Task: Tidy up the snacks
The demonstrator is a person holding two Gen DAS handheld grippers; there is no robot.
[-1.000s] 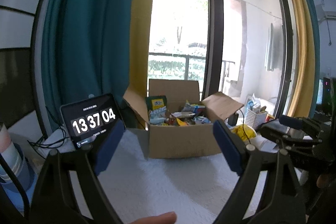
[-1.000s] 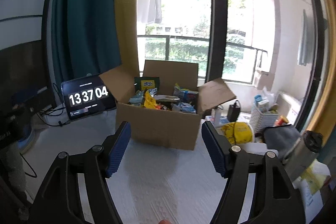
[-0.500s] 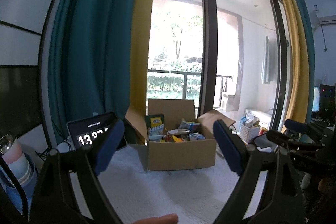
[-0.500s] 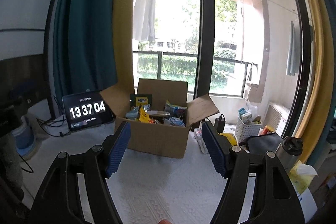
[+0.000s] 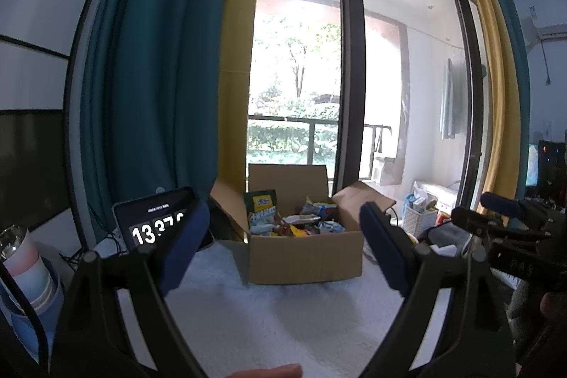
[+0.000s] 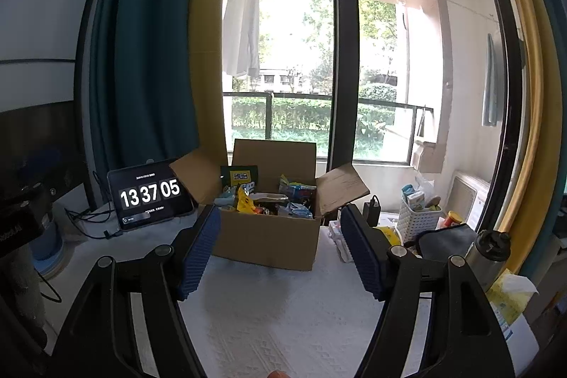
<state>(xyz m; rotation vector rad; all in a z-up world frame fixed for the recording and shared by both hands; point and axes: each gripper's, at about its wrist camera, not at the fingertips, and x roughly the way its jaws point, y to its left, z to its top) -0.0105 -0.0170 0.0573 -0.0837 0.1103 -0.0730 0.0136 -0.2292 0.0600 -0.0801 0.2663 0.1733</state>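
Straight ahead, seen: cardboard box (image 6: 264, 238) with flaps open, standing on the white-covered desk (image 6: 283, 325), heaped with snack packets (image 6: 262, 197). Just left of the box, propped up: tablet clock (image 6: 149, 195). Right of the box: white basket (image 6: 420, 224) and steel flask (image 6: 487, 254). Left gripper (image 5: 283, 248) held with jaws wide apart, nothing between them. Right gripper (image 6: 280, 254) likewise spread and empty, short of the box.

Tablet clock (image 5: 156, 222) at left-center of the left wrist view — last digits hidden behind the blue pad (image 5: 182, 250). Snack packets (image 6: 265, 201) in the cardboard box (image 6: 265, 238) — labels too small to read.
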